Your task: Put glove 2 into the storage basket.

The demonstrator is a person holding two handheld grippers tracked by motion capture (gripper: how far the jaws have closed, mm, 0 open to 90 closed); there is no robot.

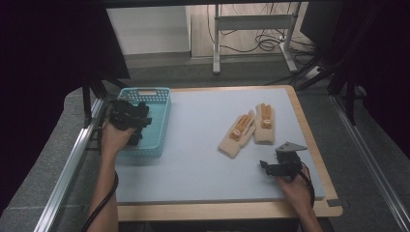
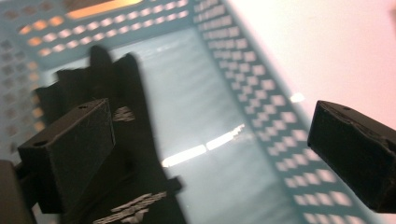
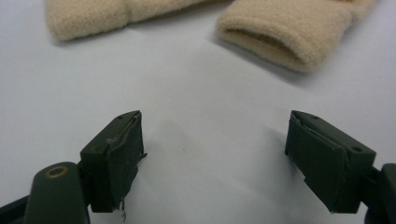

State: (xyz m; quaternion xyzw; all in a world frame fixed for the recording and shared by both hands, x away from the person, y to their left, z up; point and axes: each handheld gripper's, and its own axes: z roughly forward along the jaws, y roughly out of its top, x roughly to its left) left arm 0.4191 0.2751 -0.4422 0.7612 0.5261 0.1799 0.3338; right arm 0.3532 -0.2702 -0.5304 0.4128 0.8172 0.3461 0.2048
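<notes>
My left gripper (image 1: 139, 121) hangs over the teal basket (image 1: 145, 91) at the table's left, its jaws wide open with nothing between them. In the left gripper view (image 2: 210, 121), a black glove (image 2: 126, 88) lies on the basket's floor (image 2: 205, 102), below and beside the left jaw. Two beige knitted gloves with orange fingertips (image 1: 238, 134) (image 1: 264, 124) lie side by side right of the table's middle. My right gripper (image 1: 267, 166) rests open just in front of them, and their cuffs (image 3: 88, 18) (image 3: 285, 32) lie a short way beyond its empty jaws (image 3: 215, 135).
A pale blue mat (image 1: 203, 159) covers the wooden tabletop (image 1: 309, 130). A metal rail (image 1: 72, 159) runs along the left side. A desk frame (image 1: 251, 24) and cables stand on the floor beyond the table.
</notes>
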